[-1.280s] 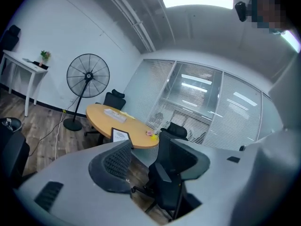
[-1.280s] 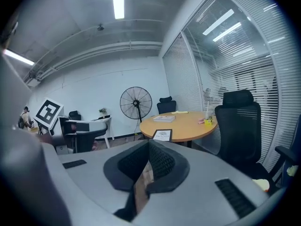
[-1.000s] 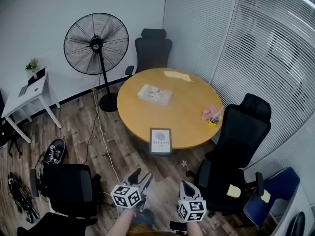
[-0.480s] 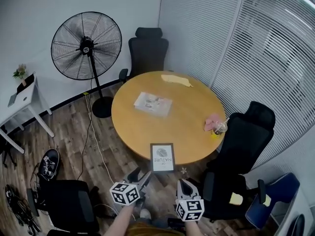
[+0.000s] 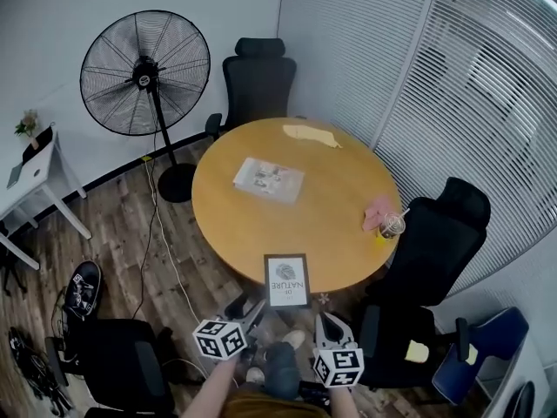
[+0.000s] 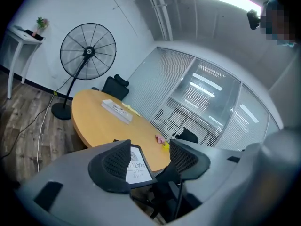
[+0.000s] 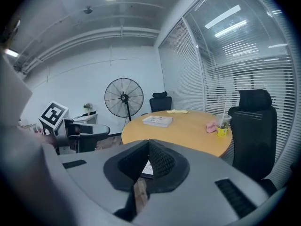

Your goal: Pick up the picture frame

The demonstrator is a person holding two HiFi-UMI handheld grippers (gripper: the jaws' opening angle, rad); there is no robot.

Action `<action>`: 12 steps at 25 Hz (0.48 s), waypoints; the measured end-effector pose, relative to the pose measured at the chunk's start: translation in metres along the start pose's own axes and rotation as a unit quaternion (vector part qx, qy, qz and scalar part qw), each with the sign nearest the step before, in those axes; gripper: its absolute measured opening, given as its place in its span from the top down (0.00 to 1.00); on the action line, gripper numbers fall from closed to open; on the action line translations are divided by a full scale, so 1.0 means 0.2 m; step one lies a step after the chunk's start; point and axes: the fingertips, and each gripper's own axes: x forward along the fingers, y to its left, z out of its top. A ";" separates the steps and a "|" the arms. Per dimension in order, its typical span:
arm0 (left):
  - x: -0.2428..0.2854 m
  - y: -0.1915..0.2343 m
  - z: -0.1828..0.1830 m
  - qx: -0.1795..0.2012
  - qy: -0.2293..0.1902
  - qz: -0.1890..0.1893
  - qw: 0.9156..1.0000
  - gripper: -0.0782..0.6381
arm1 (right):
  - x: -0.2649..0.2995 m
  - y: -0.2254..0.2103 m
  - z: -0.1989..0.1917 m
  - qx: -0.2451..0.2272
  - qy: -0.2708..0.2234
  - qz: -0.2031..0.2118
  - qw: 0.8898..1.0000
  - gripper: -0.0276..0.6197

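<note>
1. Left gripper (image 6: pixel 149 147): I read the jaws as released – spread wide, nothing clamped between them. In the head view it hangs below the table's (image 5: pixel 261 233) near edge, clear of the wood.

2. Right gripper (image 7: pixel 149 145): jaws clenched, tips meeting, nothing held. It hangs beside the left gripper, also short of the near edge.

3. Frame (image 5: pixel 286 279): black border, white print with the word NATURE. It sits at the table's near edge, with its lower end reaching past the rim. In the left gripper view I see it through the gap between the spread jaws, untouched by either.

4. Table: round, light wood.
 - Book (image 5: pixel 268 178): flat, toward the far-left part of the top, well apart from the frame.
 - Cup (image 5: pixel 391 225): clear, with a straw, at the right edge; a pink item lies just beside it.
 - Paper (image 5: pixel 312 135): yellow, at the far edge.

5. Beyond the table: a black chair (image 5: pixel 257 77) at the far edge, and a fan (image 5: pixel 144 62) on a stand to its left, near the wall.
</note>
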 end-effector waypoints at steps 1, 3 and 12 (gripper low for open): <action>0.02 0.01 0.00 0.004 0.004 0.001 1.000 0.52 | 0.02 0.00 -0.01 -0.001 0.003 0.003 1.000 0.94; 0.04 0.01 -0.01 0.010 0.010 0.001 1.000 0.52 | 0.04 -0.01 -0.02 0.001 0.006 0.007 1.000 0.94; 0.15 0.11 -0.03 -0.009 0.022 0.012 1.000 0.52 | 0.20 -0.11 -0.04 -0.014 0.028 0.010 0.999 0.94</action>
